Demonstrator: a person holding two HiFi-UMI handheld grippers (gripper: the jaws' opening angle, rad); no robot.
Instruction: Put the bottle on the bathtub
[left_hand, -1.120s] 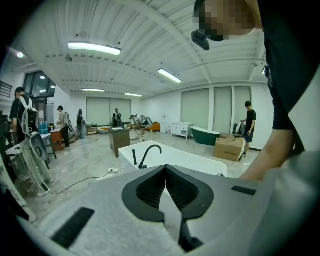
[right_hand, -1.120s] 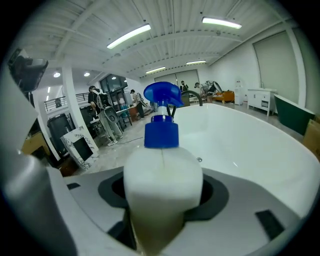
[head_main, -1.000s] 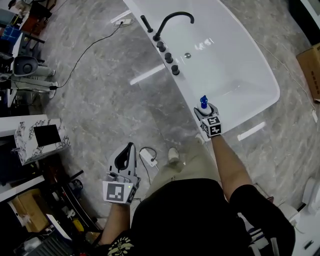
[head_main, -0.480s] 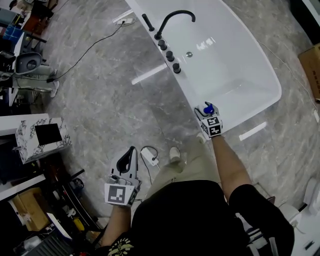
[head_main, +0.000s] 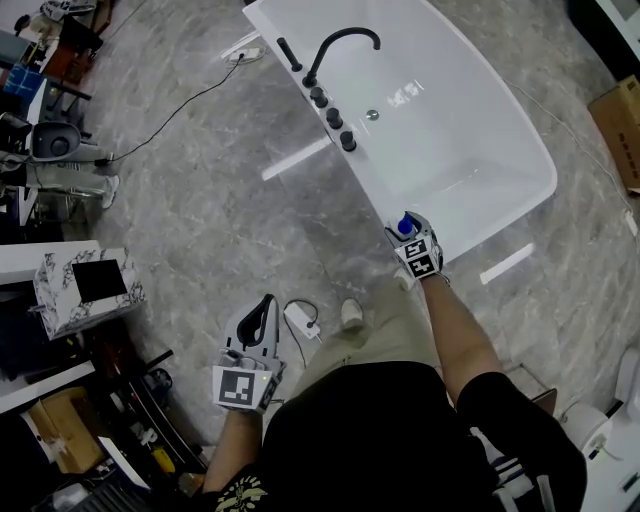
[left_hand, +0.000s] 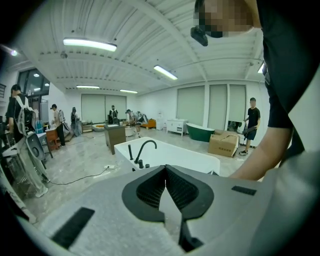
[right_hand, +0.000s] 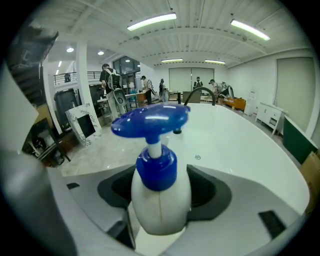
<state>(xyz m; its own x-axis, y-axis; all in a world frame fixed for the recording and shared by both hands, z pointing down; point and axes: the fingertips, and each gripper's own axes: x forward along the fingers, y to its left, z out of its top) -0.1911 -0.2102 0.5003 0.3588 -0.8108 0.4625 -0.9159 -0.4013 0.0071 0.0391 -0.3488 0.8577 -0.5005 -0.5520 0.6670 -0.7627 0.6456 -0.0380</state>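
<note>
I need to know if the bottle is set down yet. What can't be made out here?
- Base of the bottle: right gripper view, cut off by the gripper's body; contact with the bathtub can't be told.
- Its body: head view, hidden by the right gripper; only the blue pump shows.
- People far off: left gripper view, too small.

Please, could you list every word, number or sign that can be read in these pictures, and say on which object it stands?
No text can be read anywhere.
On the bottle: white body, no label showing.
On the cardboard box: any print is too small to read.
On the marker cube: black-and-white square pattern only, no letters.
</note>
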